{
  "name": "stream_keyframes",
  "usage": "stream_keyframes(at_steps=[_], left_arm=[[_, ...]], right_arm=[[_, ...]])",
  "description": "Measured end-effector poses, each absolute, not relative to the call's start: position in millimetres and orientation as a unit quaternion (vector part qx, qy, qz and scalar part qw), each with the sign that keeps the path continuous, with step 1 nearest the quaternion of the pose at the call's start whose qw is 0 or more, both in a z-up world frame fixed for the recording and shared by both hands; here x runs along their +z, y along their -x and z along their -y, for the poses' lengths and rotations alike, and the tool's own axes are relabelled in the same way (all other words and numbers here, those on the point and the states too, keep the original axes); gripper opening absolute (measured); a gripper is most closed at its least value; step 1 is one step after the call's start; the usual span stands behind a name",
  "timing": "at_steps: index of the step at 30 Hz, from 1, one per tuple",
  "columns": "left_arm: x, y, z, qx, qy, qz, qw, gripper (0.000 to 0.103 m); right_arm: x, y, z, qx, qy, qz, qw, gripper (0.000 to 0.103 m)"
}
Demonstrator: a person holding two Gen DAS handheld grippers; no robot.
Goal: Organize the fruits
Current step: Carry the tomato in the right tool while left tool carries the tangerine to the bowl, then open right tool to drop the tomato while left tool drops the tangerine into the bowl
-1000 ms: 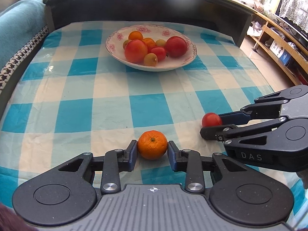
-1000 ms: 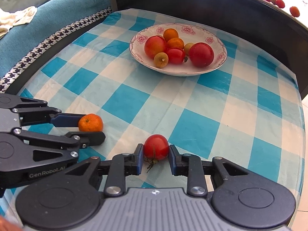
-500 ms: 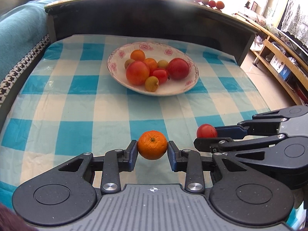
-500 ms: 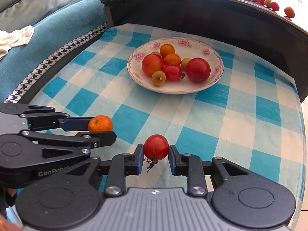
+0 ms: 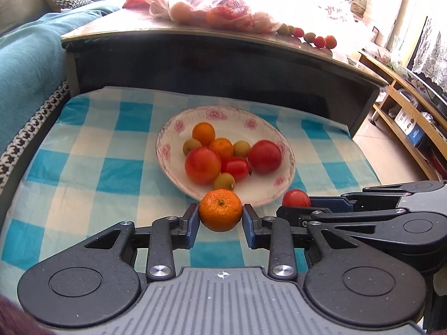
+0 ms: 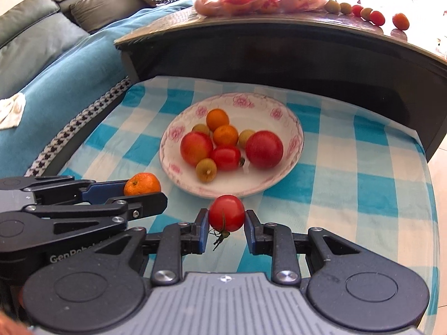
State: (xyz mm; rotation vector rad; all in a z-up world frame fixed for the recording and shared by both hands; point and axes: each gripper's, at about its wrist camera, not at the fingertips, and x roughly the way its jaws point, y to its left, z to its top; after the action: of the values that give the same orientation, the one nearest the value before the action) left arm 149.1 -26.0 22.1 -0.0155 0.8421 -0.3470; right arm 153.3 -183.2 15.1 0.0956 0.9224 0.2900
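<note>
My left gripper [image 5: 220, 217] is shut on an orange mandarin [image 5: 220, 209], held above the checked cloth just short of the plate's near rim. My right gripper [image 6: 226, 220] is shut on a small red tomato [image 6: 226, 212] with its green stem hanging down. Each gripper shows in the other's view: the right gripper [image 5: 296, 202] with the tomato [image 5: 295, 197], the left gripper [image 6: 145, 188] with the mandarin [image 6: 142, 183]. A white plate with pink flowers [image 5: 173, 139] [image 6: 290, 120] holds several tomatoes, mandarins and small yellow-green fruits.
The blue-and-white checked cloth [image 5: 83, 167] covers a low surface. Behind it stands a dark raised table [image 5: 223, 55] with bags of fruit [image 5: 223, 14] and a row of small fruits [image 6: 374, 16]. A blue-covered sofa [image 6: 56, 69] lies left, wooden shelves [image 5: 405, 106] right.
Both grippers have lifted their fruits off the cloth and carried them forward, side by side, toward the plate, which now sits closer in both views.
</note>
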Motion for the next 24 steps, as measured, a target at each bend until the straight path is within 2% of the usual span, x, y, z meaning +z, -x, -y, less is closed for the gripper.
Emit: stream_keyframes(at_steps=[24], left_arm=[[-4.9, -197.6, 31.0, -0.147, 0.018, -0.408, 0.901, 0.04]], right_arm=[[-0.4, -217.5, 183.9, 0.124, -0.058, -0.429, 0.893, 0.031]])
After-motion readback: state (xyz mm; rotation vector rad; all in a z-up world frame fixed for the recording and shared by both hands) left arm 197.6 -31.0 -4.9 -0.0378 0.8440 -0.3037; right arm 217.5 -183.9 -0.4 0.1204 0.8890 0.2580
